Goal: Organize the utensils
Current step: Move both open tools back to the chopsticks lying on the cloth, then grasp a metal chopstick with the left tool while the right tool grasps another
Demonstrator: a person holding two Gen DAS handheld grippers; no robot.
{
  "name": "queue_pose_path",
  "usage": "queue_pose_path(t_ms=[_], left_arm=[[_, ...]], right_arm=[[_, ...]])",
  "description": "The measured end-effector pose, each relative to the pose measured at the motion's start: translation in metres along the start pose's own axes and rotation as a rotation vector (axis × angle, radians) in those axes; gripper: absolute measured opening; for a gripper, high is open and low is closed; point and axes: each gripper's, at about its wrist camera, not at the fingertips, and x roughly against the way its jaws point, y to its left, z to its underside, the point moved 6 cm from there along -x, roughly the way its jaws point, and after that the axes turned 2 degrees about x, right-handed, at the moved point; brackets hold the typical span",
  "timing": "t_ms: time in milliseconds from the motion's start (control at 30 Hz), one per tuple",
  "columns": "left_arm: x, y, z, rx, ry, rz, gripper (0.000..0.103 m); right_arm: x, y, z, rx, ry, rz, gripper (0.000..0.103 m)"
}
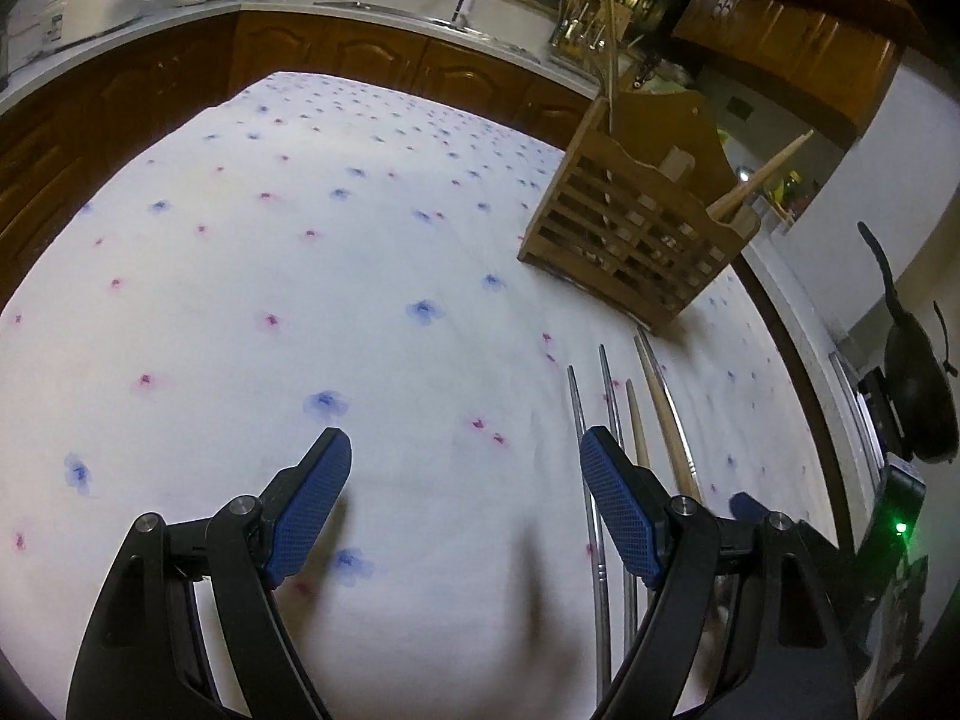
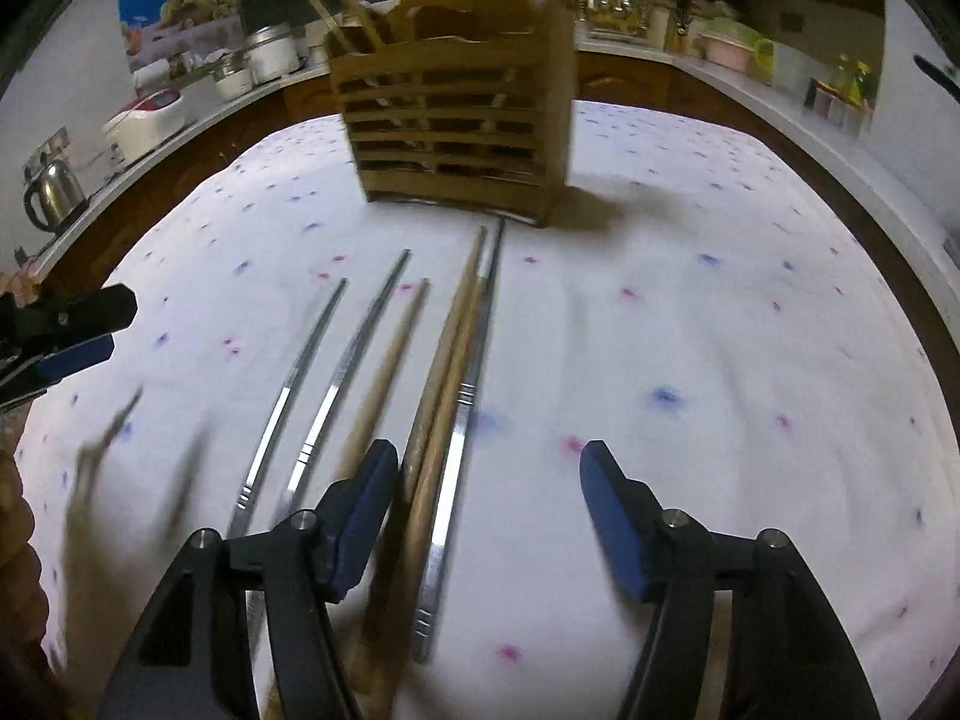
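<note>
My left claw (image 1: 462, 480) hangs wide over bare white floral-print cloth (image 1: 300, 276) on the surface, nothing between its blue pads. It only needs to stay clear.

Loose utensils lie side by side on the cloth. From the right wrist camera, left to right: two slim steel chopsticks (image 2: 300, 396), one lone pale wooden chopstick (image 2: 390, 360), then a tight bundle of two wooden chopsticks (image 2: 444, 372) with a third steel chopstick (image 2: 465, 414) touching their right side. Tips point toward the slatted wooden utensil caddy (image 2: 456, 126), which stands upright just beyond them and already holds some wooden sticks.

My right claw (image 2: 486, 510) is partly open and empty, low over the thick ends. Its left pad (image 2: 366, 510) sits between the lone wooden stick and the bundle, and its right pad is well out on bare cloth.

I judge the step is picking up that bundle. To do it well:
- keep the left pad out of the lone stick
- get the pads down to cloth level before squeezing
- close square across the sticks so they don't scissor
- lift level, then tip into a caddy slot

Risk: the steel one slips out.
</note>
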Motion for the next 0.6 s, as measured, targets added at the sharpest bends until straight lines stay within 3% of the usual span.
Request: queue_pose_path(t_ms=[267,400,600], left_arm=[[-0.013,-0.016,0.004,-0.043,0.035,-0.005,0.081],[-0.022,-0.027,0.004,-0.086,0.057,-0.018,0.08],[-0.036,-0.046,-0.003,-0.16,0.08,-0.034,0.076]], right_arm=[[0.02,-0.047,0.016,-0.113,-0.007,0.027,0.06],[0.03,-0.05,0.01,-0.158,-0.045,-0.057,0.058],[0.02,-0.041,-0.027,-0.15,-0.068,-0.143,0.034]])
